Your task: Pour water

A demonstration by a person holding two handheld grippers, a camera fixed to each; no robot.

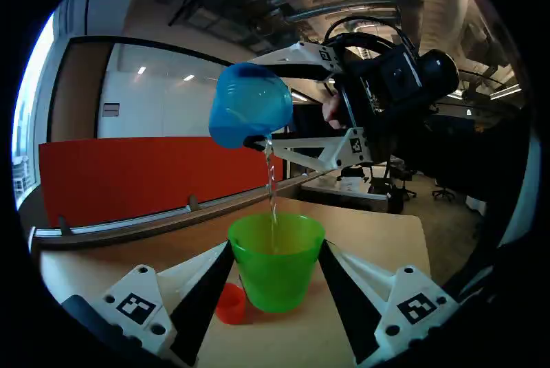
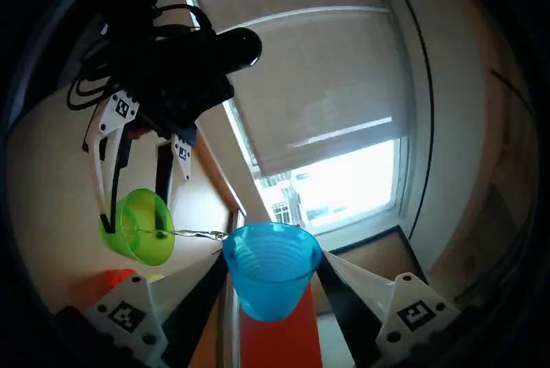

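A green cup (image 1: 276, 261) stands upright on the wooden table (image 1: 371, 230), with my left gripper (image 1: 276, 272) shut on its sides. Above it my right gripper (image 1: 258, 103) holds a blue cup (image 1: 249, 103) tipped over, and a thin stream of water (image 1: 272, 186) falls from its lip into the green cup. In the right gripper view the blue cup (image 2: 271, 268) sits between my right gripper's (image 2: 271, 275) fingers, and water (image 2: 192, 233) runs from its rim to the green cup (image 2: 139, 225), which the left gripper (image 2: 134, 220) holds.
A small orange-red cup (image 1: 231, 302) stands on the table just left of the green cup, and shows at the lower left in the right gripper view (image 2: 110, 280). A red partition (image 1: 137, 175) runs behind the table. A bright window with a blind (image 2: 330, 182) lies beyond.
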